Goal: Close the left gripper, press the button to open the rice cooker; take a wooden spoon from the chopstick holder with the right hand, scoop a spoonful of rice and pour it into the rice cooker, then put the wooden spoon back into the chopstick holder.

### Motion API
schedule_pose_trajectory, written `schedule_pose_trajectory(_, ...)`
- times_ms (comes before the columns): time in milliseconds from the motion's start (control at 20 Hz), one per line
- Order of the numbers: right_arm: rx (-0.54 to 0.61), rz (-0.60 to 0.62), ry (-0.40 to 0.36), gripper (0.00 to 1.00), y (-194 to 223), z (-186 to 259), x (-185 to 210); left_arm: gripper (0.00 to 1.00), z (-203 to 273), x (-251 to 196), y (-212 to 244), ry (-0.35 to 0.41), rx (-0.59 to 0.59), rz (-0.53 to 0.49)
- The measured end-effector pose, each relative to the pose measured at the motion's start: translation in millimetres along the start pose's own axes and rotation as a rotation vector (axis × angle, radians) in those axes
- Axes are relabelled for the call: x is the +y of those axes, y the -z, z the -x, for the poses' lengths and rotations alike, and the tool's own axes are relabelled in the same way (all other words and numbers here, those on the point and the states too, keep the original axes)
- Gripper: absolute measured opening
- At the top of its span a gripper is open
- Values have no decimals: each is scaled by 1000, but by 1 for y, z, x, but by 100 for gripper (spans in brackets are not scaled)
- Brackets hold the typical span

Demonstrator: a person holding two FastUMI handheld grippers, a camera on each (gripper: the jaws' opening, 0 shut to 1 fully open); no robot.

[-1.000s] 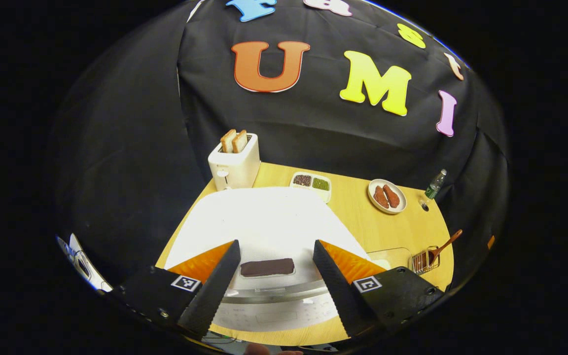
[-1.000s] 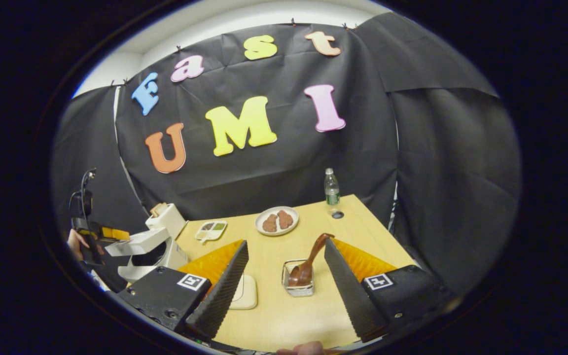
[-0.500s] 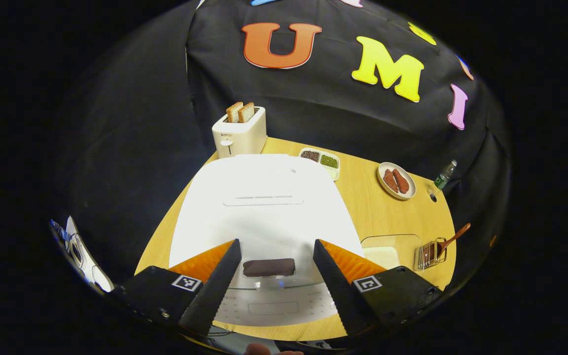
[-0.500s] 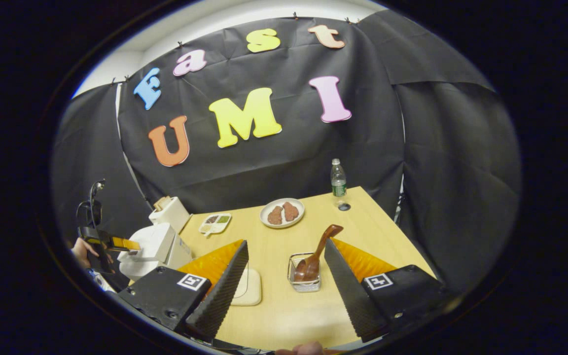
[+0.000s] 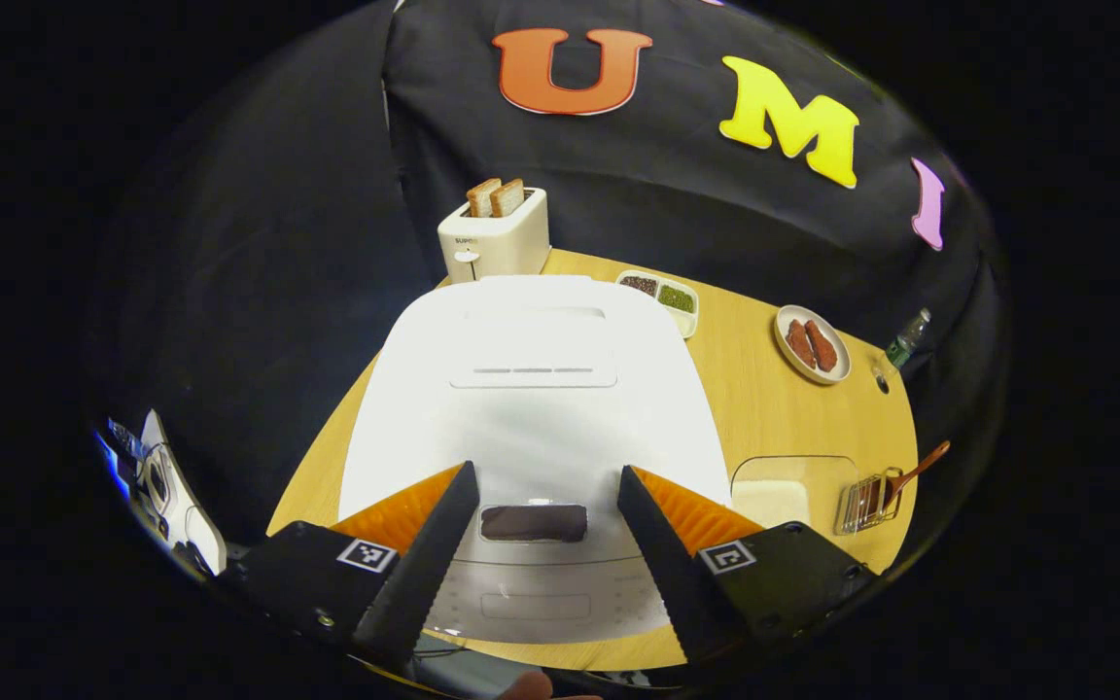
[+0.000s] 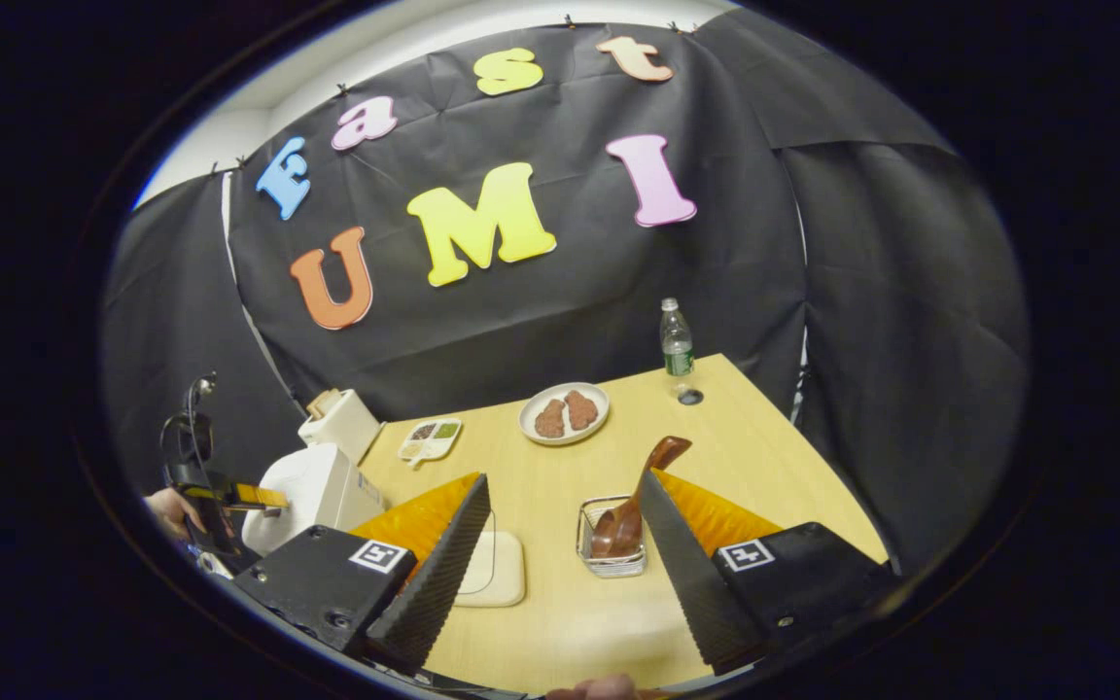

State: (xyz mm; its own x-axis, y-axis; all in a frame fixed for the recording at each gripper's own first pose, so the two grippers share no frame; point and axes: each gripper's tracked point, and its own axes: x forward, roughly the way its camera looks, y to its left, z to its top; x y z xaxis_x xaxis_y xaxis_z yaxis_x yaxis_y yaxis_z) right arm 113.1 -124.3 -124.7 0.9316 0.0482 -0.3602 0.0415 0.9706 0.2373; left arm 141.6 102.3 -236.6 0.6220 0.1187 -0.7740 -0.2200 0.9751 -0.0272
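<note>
My left tool (image 5: 542, 544) sits at the bottom of its view, fingers spread wide, nothing between them. My right tool (image 6: 560, 554) sits low too, equally parted and empty-handed.

One rice cooker (image 5: 531, 389). One toaster (image 5: 494, 236) — two bread slices (image 5: 496, 197) in it. One divided dish (image 5: 662, 295), two compartments filled. One plate (image 5: 812, 342) — two brown pieces (image 6: 566, 412) on it. One bottle (image 6: 677, 338). One chopstick holder (image 6: 613, 538), one wooden spoon (image 6: 633, 499). One clear rice container (image 5: 787, 481). Two tongs: left (image 5: 541, 554), right (image 6: 560, 574).
</note>
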Motion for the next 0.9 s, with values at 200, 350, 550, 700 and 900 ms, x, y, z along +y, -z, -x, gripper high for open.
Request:
schedule_pose_trajectory(200, -4, 20, -20, 100, -5, -15, -3, 99, -1, 0, 3, 9, -11, -4)
schedule_pose_trajectory(350, 10, 27, -63, 99, -8, -28, 3, 98, -2, -1, -3, -12, -31, 15)
schedule_pose_trajectory(550, -5, 56, -114, 100, -23, -45, 9, 96, -2, -1, -7, -46, -55, 19)
schedule_pose_trajectory(700, -21, 100, -147, 100, -29, -56, 13, 94, 1, 3, -14, -74, -102, 44)
schedule_pose_trajectory(900, -57, 137, -170, 100, -39, -47, 21, 94, 30, 2, -35, -75, -209, 75)
